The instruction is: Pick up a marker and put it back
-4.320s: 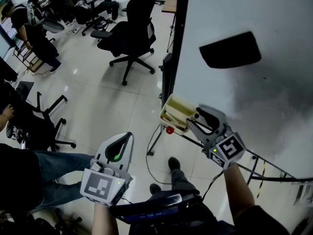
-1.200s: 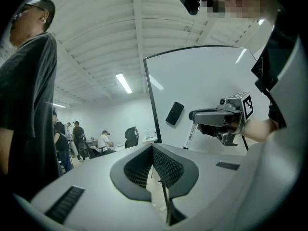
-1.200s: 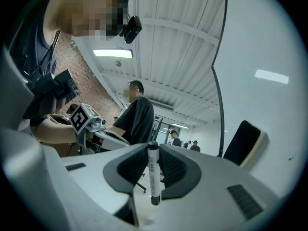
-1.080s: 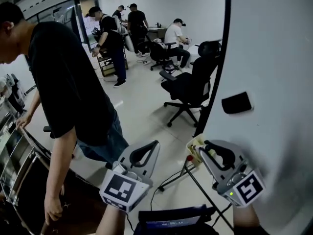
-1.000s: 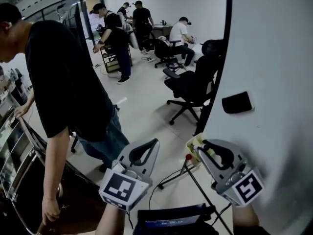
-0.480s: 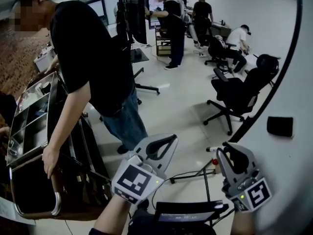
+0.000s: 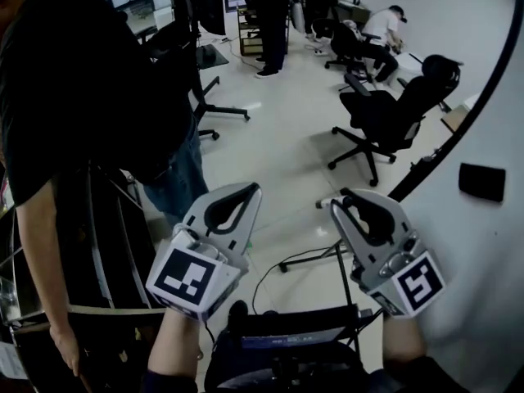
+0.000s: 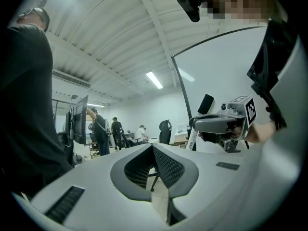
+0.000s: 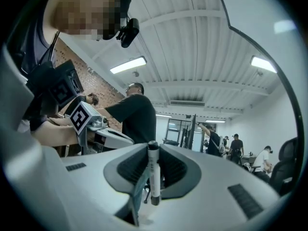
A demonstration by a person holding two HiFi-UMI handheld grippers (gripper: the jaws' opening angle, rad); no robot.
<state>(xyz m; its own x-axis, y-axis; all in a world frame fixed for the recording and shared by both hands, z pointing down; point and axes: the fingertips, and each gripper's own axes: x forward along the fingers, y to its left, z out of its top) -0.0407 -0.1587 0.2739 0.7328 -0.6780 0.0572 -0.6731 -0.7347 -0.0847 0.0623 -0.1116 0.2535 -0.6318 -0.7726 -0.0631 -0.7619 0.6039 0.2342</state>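
A white marker (image 9: 153, 172) with a dark cap stands upright between the jaws of my right gripper (image 9: 153, 150), which is shut on it. In the head view the right gripper (image 7: 340, 205) is held in the air beside the whiteboard (image 7: 491, 97), and a short white end of the marker (image 7: 325, 204) sticks out at its tip. My left gripper (image 7: 248, 190) hovers level with it to the left, jaws shut and nothing between them. In the left gripper view its tips (image 8: 153, 146) meet, and the right gripper (image 8: 219, 124) shows beyond them.
A black eraser (image 7: 481, 181) sticks to the whiteboard. A person in a black shirt (image 7: 82, 97) stands close on the left by a metal cart (image 7: 98, 309). A black office chair (image 7: 393, 117) stands ahead. Whiteboard stand legs and a cable (image 7: 327, 256) lie on the floor below.
The head view has swung left, away from the whiteboard and its marker tray, towards the room. Both grippers have stayed raised side by side, the right one keeping the marker.
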